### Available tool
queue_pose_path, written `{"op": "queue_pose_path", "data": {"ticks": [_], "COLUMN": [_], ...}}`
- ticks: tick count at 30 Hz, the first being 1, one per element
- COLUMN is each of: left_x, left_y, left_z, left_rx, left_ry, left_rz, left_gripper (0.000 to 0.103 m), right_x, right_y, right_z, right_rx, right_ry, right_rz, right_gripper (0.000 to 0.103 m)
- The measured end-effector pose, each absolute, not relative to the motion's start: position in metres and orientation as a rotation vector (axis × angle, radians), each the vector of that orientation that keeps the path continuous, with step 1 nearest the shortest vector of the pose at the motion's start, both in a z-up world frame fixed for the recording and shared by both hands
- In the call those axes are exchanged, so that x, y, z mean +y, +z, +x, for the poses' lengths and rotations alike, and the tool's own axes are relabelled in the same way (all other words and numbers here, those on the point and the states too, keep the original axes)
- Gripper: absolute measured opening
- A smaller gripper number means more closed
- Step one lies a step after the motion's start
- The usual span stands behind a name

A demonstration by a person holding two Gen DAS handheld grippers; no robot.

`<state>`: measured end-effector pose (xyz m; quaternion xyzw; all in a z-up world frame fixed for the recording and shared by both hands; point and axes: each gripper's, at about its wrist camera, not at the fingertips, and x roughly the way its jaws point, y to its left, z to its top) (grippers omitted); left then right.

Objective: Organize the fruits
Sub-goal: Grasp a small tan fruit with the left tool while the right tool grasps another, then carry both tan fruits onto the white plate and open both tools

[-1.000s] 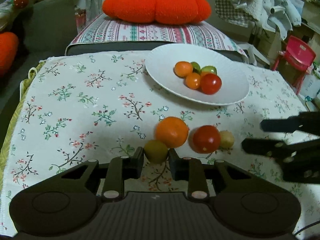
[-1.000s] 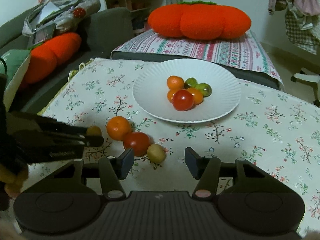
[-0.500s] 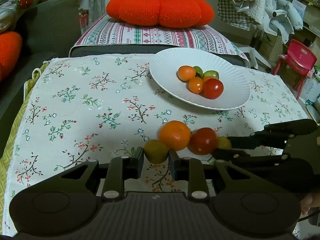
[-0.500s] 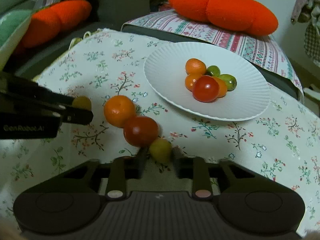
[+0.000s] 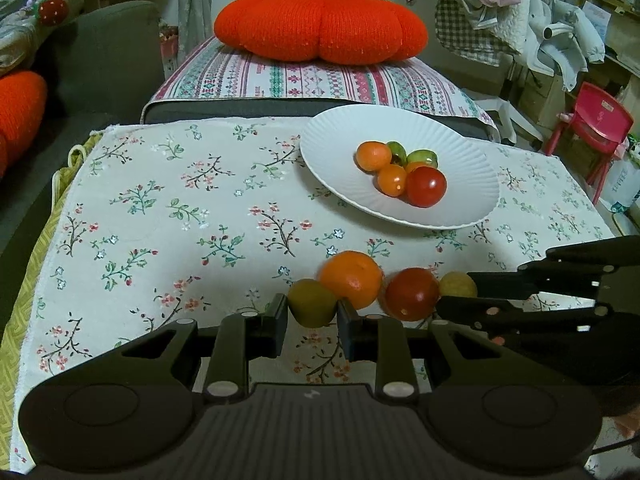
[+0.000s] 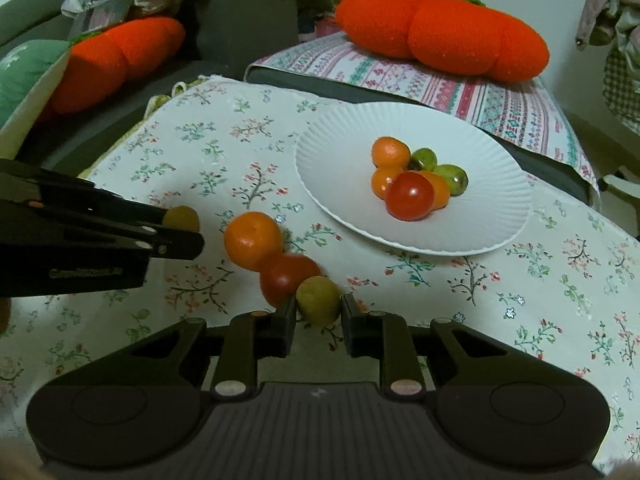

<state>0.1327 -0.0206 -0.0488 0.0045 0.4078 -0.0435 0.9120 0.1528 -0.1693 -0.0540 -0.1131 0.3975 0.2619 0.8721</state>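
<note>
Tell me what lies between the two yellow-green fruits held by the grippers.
An orange and a red tomato lie side by side on the cloth, between the left gripper's fruit and the right gripper's fruit. Both wrist views show it.

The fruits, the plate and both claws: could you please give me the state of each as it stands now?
Left claw: shut on the olive-green fruit.
Right claw: shut on the yellow-green fruit.
Loose orange: on the cloth, touching the loose red tomato.
White plate: upright on the cloth, holding a clustered pile of fruit.
</note>
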Motion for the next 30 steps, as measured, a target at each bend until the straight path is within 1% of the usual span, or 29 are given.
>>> {"op": "queue_pose_path", "data": {"ticks": [19,30], "left_x": [-0.021,-0.026], "left_y": [-0.036,-0.028], "left_z": [0.131,0.142], "left_rx": [0.786,0.708], "left_ry": [-0.111,-0.142], "left_rz": [-0.004,-0.013], "left_gripper": [0.008,0.008], "right_x": [-0.19,-0.205], "right_y": [-0.022,-0.016], "right_z": [0.136,0.142], "right_rx": [0.739,0.712], "right_ry": [0.554,0.505], "right_rz": [-0.161,-0.122], "right_gripper": [0.021,0.021]}}
